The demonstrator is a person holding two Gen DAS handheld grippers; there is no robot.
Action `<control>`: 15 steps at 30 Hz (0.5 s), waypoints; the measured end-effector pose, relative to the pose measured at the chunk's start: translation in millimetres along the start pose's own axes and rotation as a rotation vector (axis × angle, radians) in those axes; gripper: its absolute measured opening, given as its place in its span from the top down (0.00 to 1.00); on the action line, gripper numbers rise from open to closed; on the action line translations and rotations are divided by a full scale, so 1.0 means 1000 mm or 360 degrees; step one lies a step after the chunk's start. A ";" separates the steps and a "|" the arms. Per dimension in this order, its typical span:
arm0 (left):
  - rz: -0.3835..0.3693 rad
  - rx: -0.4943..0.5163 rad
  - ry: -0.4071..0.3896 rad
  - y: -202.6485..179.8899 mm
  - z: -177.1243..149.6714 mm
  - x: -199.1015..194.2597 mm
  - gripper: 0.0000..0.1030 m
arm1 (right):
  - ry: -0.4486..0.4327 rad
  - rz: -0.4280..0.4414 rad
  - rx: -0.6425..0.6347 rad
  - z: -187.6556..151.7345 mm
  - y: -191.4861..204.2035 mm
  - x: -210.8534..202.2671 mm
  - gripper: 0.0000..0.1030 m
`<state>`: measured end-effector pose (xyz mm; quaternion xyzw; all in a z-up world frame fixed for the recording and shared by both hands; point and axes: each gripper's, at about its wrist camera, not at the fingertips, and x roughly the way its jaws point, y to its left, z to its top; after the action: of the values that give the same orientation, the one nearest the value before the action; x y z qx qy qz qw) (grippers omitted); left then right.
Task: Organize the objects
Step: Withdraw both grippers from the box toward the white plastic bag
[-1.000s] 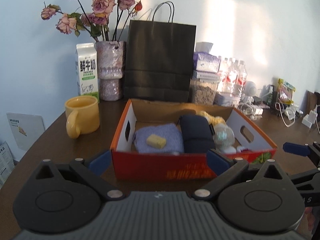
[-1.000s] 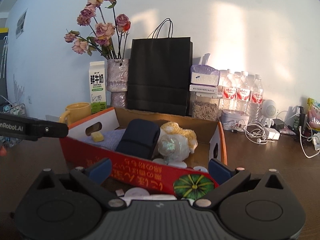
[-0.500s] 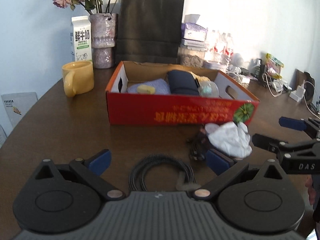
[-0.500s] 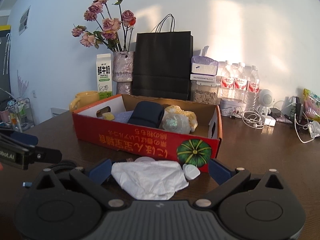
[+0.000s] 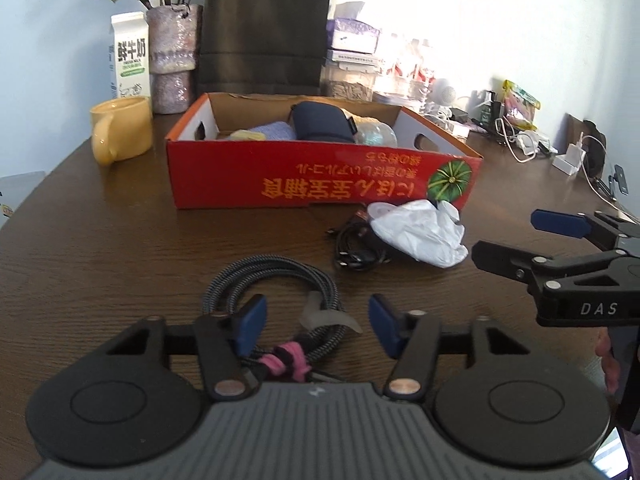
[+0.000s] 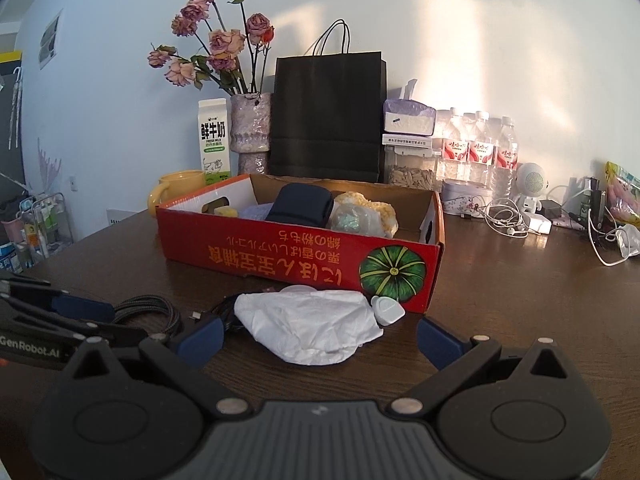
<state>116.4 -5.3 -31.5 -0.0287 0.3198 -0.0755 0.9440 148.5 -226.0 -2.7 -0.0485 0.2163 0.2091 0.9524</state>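
A red cardboard box [image 5: 320, 178] [image 6: 296, 256] stands on the brown table and holds a navy pouch [image 5: 322, 126], a lavender cloth, a yellow block and a clear wrapped ball. In front of it lie a crumpled white plastic bag [image 5: 420, 232] [image 6: 312, 326], a small black cable bundle [image 5: 356, 248] and a coiled braided cable [image 5: 276, 292] with a pink tie. My left gripper [image 5: 316, 324] is open, its jaws on either side of the braided coil's near part. My right gripper [image 6: 320, 338] is open, just in front of the white bag.
A yellow mug [image 5: 120, 132], milk carton [image 5: 129, 56], flower vase [image 5: 174, 60] and black paper bag [image 5: 266, 28] stand behind the box. Water bottles [image 6: 476, 148], a seed jar, chargers and white cables [image 6: 508, 220] crowd the back right. A small white tag [image 6: 386, 310] lies by the box corner.
Both grippers have pulled back from the box and dropped toward the table. The left gripper's jaws have narrowed and now straddle the braided cable; the white bag and cables have come into view.
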 end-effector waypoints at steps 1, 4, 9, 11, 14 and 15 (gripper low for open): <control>0.0000 -0.0005 0.0004 0.000 -0.001 0.001 0.47 | 0.0003 0.0002 0.0001 0.000 0.000 0.000 0.00; -0.0011 -0.0032 0.0014 0.002 -0.002 0.001 0.53 | 0.0010 0.0010 0.0002 -0.002 0.001 0.002 0.00; -0.0054 -0.0084 0.0023 0.007 -0.002 0.003 0.69 | 0.0021 0.0020 0.0002 -0.005 0.001 0.004 0.00; -0.0072 -0.0111 0.0024 0.008 -0.001 0.004 0.73 | 0.0027 0.0019 0.0002 -0.005 0.001 0.005 0.00; -0.0077 -0.0149 0.0026 0.011 -0.001 0.004 0.80 | 0.0032 0.0019 0.0004 -0.005 0.000 0.007 0.00; -0.0077 -0.0160 0.0026 0.012 -0.002 0.004 0.81 | 0.0034 0.0018 0.0004 -0.005 0.000 0.007 0.00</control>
<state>119.8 5.5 -36.3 -0.0831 0.3301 -0.0824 0.9367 152.1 -224.0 -10.7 -0.0484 0.2269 0.2137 0.9490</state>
